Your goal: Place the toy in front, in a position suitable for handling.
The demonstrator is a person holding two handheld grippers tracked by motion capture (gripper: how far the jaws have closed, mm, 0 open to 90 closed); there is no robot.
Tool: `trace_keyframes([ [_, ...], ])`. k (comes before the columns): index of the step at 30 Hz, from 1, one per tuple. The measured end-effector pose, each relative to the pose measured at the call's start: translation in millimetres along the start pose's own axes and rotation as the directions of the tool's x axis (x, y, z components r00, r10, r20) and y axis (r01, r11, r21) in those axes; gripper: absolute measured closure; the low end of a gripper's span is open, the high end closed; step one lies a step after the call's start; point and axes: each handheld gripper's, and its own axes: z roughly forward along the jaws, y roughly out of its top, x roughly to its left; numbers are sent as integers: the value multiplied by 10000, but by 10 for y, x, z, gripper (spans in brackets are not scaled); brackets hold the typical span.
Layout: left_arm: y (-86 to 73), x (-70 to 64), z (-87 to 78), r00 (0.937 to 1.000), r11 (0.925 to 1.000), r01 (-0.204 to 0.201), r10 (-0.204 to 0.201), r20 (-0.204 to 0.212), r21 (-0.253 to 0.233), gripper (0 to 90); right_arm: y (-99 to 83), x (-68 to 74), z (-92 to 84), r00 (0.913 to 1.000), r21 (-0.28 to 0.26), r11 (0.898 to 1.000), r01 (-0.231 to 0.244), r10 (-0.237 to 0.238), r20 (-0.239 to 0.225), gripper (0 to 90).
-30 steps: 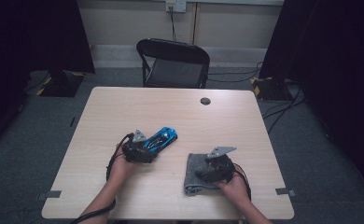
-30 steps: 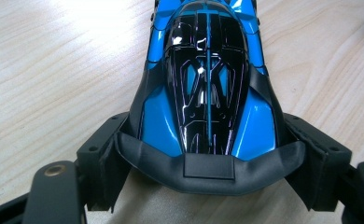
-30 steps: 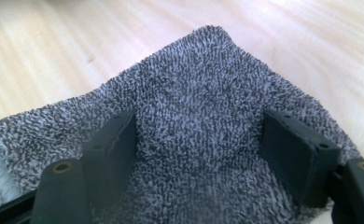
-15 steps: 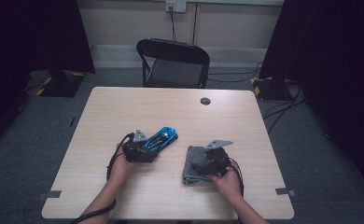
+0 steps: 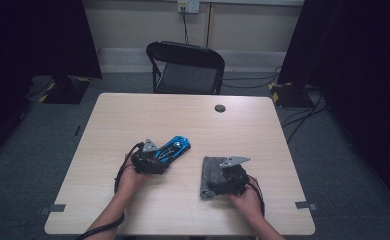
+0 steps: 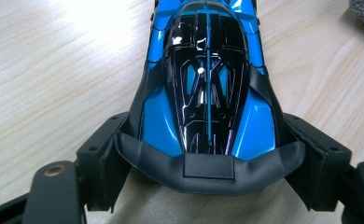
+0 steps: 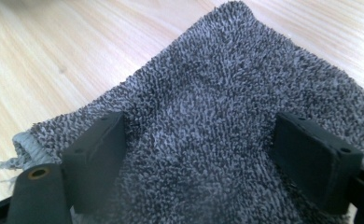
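Note:
A shiny blue and black toy car [image 5: 175,147] lies on the table's left half, nose pointing up and right. My left gripper [image 5: 155,161] is shut on its rear. In the left gripper view the two pads press the sides of the car [image 6: 208,70] at its tail wing, with the left gripper [image 6: 208,140] low on the wood. A grey terry cloth [image 5: 210,170] lies flat at the right front. My right gripper [image 5: 218,182] rests on top of it, open. Its jaws have just been opening. The cloth [image 7: 217,70] spreads under the right gripper [image 7: 199,140], unpinched.
The light wooden table [image 5: 133,115] has a small black round disc [image 5: 220,108] near its far edge. A black folding chair [image 5: 185,67] stands behind the table. Dark curtains hang at both sides, and cables run along the floor at the right.
The right gripper has shifted slightly on the cloth and its jaws stand wider. The left gripper and the car have stayed still.

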Motion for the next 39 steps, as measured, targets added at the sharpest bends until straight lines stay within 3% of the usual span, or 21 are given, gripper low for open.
trace_keyframes([
  [6,0,-1,0,10000,10000,16,-16,23,6,237,-81,-96,-126,9998,275,9996,-68,63,197,176],
  [14,0,-1,0,10000,10000,9,-9,18,9,237,-147,-228,-288,9949,150,9964,-840,830,565,188],
  [16,0,-2,0,10000,10000,14,-14,28,12,237,-115,-238,-285,9930,-38,9957,-923,924,737,190],
  [22,-1,-3,1,10000,10000,24,-24,23,-3,237,-91,-269,-127,9892,95,9936,-1121,1107,961,193],
  [25,-1,-3,1,10000,10000,26,-26,17,-6,237,-132,-282,-111,9882,-133,9915,-1293,1300,809,287],
  [28,-1,-3,1,10000,10000,27,-27,17,-6,237,-131,-292,-137,9903,-67,9925,-1222,1224,666,432],
  [31,-1,-4,-1,10000,10000,22,-22,9,3,237,-132,-296,-140,9912,-111,9931,-1170,1174,617,487],
  [34,-1,-5,0,10000,10000,32,-32,3,-3,238,-131,-295,-143,9919,-143,9927,-1201,1205,392,616],
  [39,-1,-6,0,10000,10000,39,-39,5,-4,237,-118,-297,-139,9922,-79,9925,-1220,1222,234,686],
])
